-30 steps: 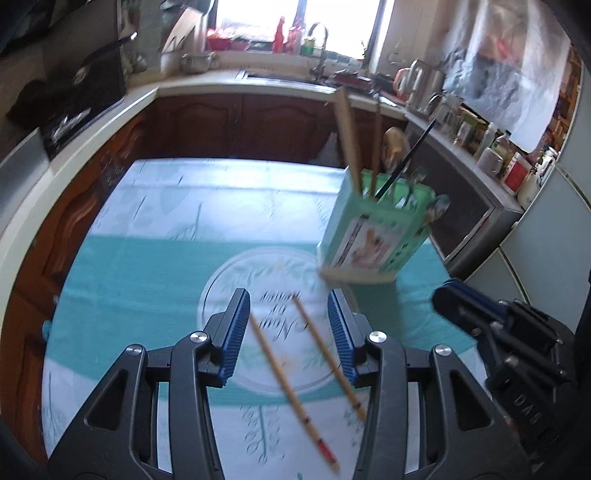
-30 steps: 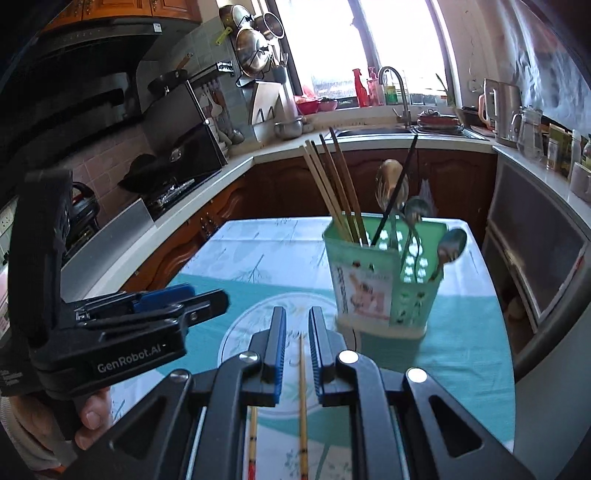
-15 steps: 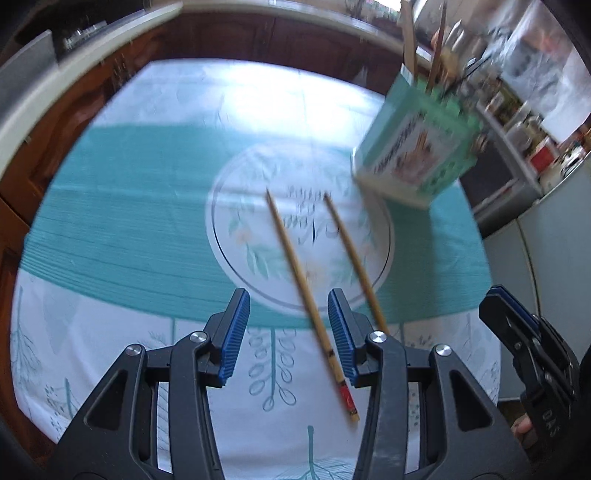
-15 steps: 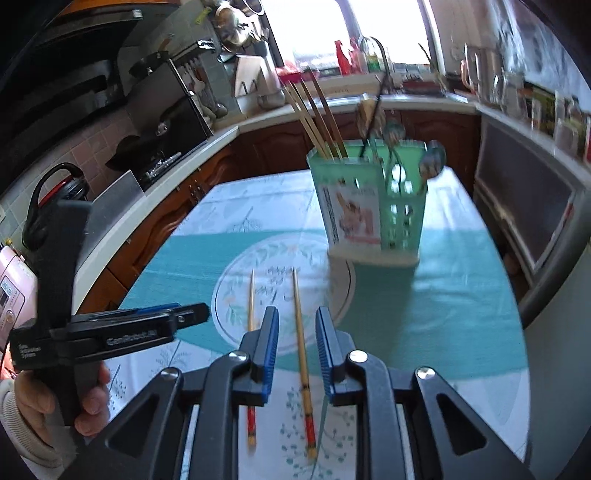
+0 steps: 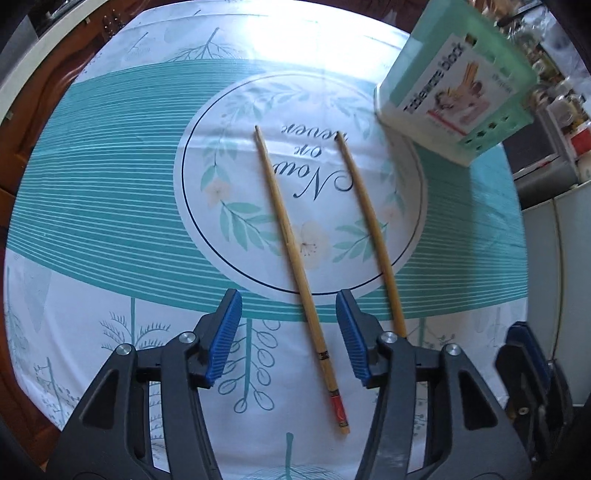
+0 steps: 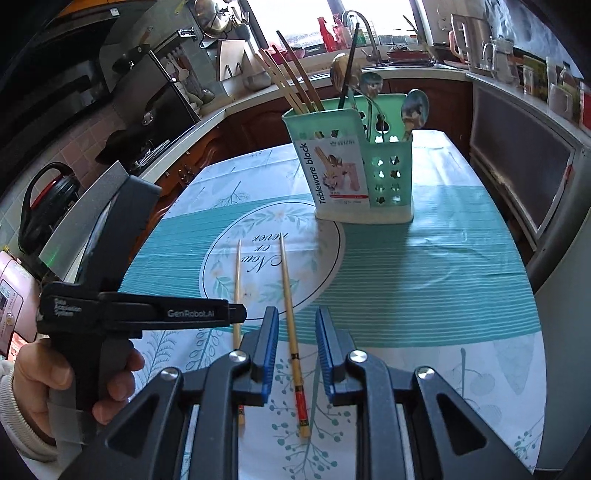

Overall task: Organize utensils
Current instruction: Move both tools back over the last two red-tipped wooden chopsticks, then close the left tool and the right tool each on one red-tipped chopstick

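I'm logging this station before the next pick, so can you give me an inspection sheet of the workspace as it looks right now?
Surface: table under a teal and white tablecloth, printed circle in the middle.
Job's things: two chopsticks lie flat and apart on the cloth, the left chopstick and the right chopstick; green utensil holder stands upright beyond them, holding chopsticks and spoons.
Clutter: nothing seen on the cloth.
Grippers: left gripper open, straddling the left chopstick; right gripper open, straddling the right chopstick; neither grips.
Cables: nothing seen.
Surroundings: kitchen counter, sink tap, hanging pans, stove.
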`<state>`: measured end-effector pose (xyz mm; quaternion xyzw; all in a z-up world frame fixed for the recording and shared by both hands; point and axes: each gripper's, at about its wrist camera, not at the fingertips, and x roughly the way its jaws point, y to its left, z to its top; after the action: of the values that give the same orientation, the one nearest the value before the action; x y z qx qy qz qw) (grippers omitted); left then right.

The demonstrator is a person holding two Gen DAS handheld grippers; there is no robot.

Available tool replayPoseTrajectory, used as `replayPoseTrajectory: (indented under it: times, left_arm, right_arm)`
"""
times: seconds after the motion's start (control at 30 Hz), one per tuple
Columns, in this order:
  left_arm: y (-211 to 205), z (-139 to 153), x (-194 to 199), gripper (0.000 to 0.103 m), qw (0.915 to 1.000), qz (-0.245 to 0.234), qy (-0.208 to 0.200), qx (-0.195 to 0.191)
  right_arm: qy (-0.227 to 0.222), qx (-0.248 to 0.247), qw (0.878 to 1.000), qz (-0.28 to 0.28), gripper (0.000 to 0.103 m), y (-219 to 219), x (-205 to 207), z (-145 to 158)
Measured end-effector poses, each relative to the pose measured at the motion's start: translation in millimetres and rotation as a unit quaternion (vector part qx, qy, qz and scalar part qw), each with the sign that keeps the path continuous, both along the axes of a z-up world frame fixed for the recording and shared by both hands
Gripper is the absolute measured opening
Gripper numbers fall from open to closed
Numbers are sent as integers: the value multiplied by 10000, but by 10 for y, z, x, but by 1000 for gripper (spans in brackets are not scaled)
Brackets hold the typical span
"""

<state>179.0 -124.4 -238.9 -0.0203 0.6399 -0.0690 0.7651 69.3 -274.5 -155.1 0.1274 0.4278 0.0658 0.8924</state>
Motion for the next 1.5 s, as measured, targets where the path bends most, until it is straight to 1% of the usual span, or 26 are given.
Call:
replayPoseTrajectory:
  times: [0.07,0.1,0.17,0.27,0.4,0.57,0.7,0.83,0.93,1.07,1.2,1.27,1.33,1.37,1.5]
  left_arm:
    - [-38,-60,4,50,9999,-10,80,142]
    - [-68,-56,1,50,9998,-38,20,207]
    - [-119,-77,5,51,9994,-100,34,315]
    - [-223,-102,-4,51,9980,-286,-24,571]
    - [-268,-102,-15,54,9974,-364,-80,623]
    - [-61,-112,-35,54,9977,-305,38,600]
    - [211,-67,-83,54,9979,-203,135,601]
    - [352,-58,-52,54,9978,-152,225,613]
    - [470,-55,-21,54,9975,-163,314,614]
    - [528,-56,102,54,9968,-205,494,591]
    - [612,-46,281,54,9964,-112,713,453]
    - [622,-46,357,54,9958,-118,786,461]
    - [660,-60,443,54,9948,-163,861,525]
    - [736,-86,513,54,9942,-198,898,556]
    - [716,-99,593,54,9929,-277,926,687]
  right_arm:
    - [9,21,10000,-14,20,-14,6,-8]
    - [17,34,10000,-16,20,-21,12,-15]
    - [33,48,10000,-16,20,-33,21,-26]
    - [42,67,10000,-4,20,-37,23,-37]
    - [69,77,9999,5,20,-45,40,-56]
    - [172,39,9998,71,20,-14,80,-84]
    - [309,-70,9993,179,20,62,156,-105]
    - [622,-289,9969,381,20,169,336,-128]
    - [1001,-362,9933,448,20,177,547,-180]
    - [1621,-248,9846,606,20,171,874,-280]
    - [1883,-349,9790,705,21,248,1097,-287]
    - [2026,-338,9754,799,21,313,1156,-306]
    - [2259,-377,9689,940,20,403,1227,-363]
    - [2357,-473,9659,957,21,446,1252,-400]
    - [2656,-946,9541,1009,20,584,1293,-514]
